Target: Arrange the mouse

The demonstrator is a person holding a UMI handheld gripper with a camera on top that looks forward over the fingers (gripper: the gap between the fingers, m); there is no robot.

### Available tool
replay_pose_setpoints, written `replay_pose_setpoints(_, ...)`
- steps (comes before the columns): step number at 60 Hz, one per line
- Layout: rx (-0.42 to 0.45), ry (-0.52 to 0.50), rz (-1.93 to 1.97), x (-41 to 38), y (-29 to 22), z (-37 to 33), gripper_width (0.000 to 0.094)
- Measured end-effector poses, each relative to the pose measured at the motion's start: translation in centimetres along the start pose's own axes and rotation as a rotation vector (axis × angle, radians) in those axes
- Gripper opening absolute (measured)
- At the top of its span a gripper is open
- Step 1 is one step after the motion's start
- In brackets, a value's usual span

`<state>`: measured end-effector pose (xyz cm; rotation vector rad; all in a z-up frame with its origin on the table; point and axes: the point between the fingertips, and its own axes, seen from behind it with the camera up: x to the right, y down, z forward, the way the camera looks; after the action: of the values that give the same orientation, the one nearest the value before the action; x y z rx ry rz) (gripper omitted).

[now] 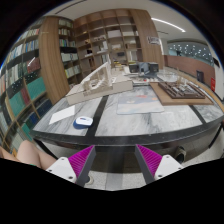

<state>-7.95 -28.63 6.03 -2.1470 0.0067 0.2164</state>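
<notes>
A small white and blue mouse (84, 121) lies on the grey table (130, 120), near its left front part, next to a white sheet (64, 113). My gripper (113, 160) is held well back from the table's front edge, above the floor, with the mouse far ahead and to the left of the left finger. The two fingers (76, 160) with magenta pads stand wide apart with nothing between them.
Architectural models (105, 80) and papers cover the table's far part; a wooden tray model (182, 92) stands at the right. Bookshelves (40, 60) line the left wall. A pale rounded shape (30, 153) shows at the left below the table edge.
</notes>
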Motion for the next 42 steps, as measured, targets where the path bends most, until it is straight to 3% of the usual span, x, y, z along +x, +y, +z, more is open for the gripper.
replay_pose_setpoints(17,0.005,-0.080,-0.099,-6.9,0.1,3.3,0.0824)
replay_pose_setpoints(33,-0.010,-0.219,-0.109,-17.8,-0.2,12.1,0.0824)
replay_pose_setpoints(42,-0.053,-0.196,-0.120,-19.6,0.3,17.8,0.0821)
